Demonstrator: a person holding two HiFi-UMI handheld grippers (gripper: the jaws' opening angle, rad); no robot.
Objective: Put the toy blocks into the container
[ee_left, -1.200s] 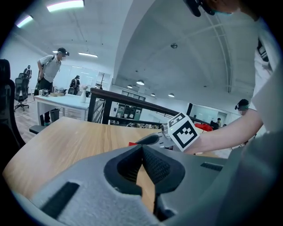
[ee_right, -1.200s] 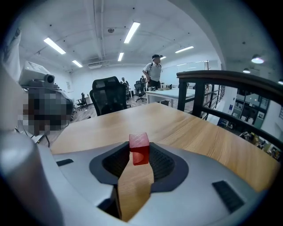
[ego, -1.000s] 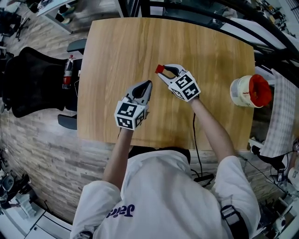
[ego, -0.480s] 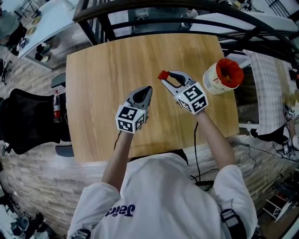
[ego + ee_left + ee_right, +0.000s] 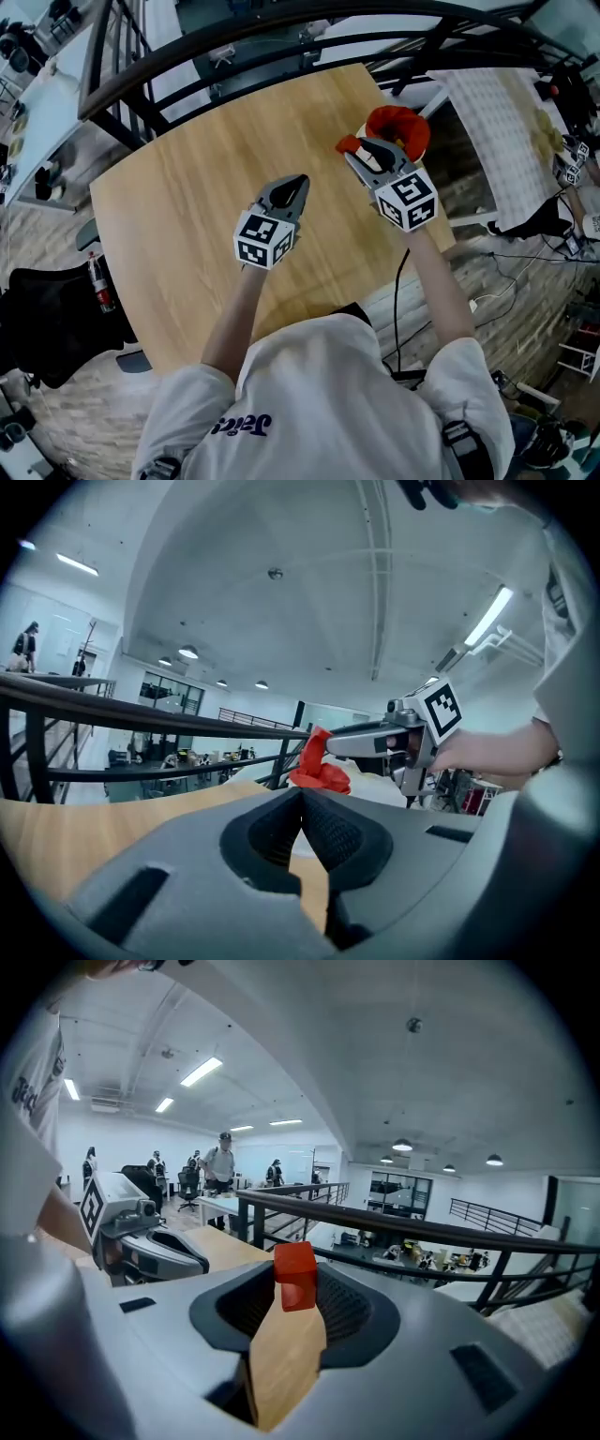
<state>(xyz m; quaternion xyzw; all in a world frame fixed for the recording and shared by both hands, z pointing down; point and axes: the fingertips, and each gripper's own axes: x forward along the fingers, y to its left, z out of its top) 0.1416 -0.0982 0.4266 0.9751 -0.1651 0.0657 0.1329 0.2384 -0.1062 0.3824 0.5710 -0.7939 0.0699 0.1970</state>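
Note:
A small red block (image 5: pixel 349 144) is pinched at the tips of my right gripper (image 5: pixel 351 146). In the right gripper view the red block (image 5: pixel 296 1276) sits upright between the jaws, above the table. The white container with a red lining (image 5: pixel 405 126) stands at the table's right edge. It is just behind and to the right of the held block. My left gripper (image 5: pixel 298 180) hovers over the middle of the wooden table (image 5: pixel 187 216), its jaws shut and holding nothing. From the left gripper view the block (image 5: pixel 315 744) shows in front of the red lining (image 5: pixel 328 778).
A black railing (image 5: pixel 225 52) runs past the table's far edge. A checked cloth (image 5: pixel 497 112) hangs to the right of the container. A black chair (image 5: pixel 47 323) and a bottle (image 5: pixel 98 281) are on the floor at the lower left. The table's right edge lies close by the container.
My right gripper has carried the red block to the right, from the table's middle up to the container. The left gripper has kept its place and stayed shut.

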